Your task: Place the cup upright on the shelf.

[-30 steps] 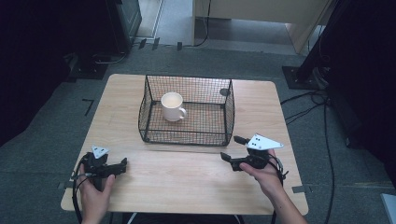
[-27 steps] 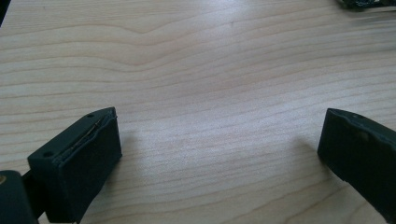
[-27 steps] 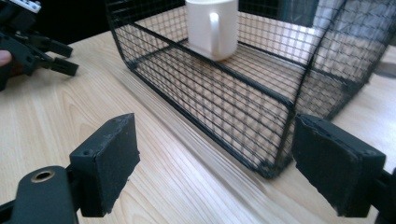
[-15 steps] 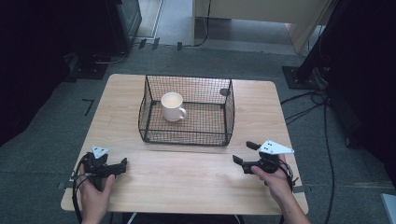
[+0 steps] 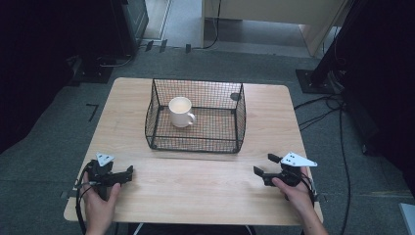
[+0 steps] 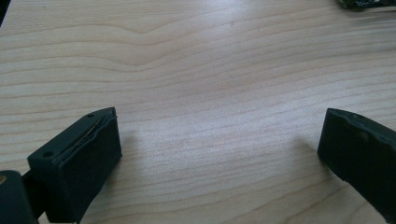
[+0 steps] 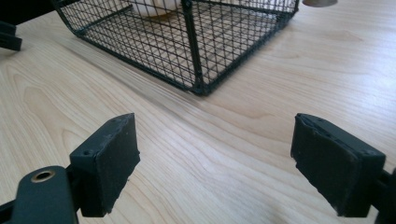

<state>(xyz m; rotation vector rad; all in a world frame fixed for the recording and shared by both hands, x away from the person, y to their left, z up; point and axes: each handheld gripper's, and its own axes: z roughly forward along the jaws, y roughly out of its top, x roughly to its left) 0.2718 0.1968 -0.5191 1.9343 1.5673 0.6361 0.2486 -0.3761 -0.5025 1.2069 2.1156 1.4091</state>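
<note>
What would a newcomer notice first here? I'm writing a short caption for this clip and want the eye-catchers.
First the black wire basket at the middle of the wooden table, with a white mug standing upright inside its left part. Then the two hand-held grippers at the near edge, the left gripper and the right gripper, both with jaws open and holding nothing.
</note>
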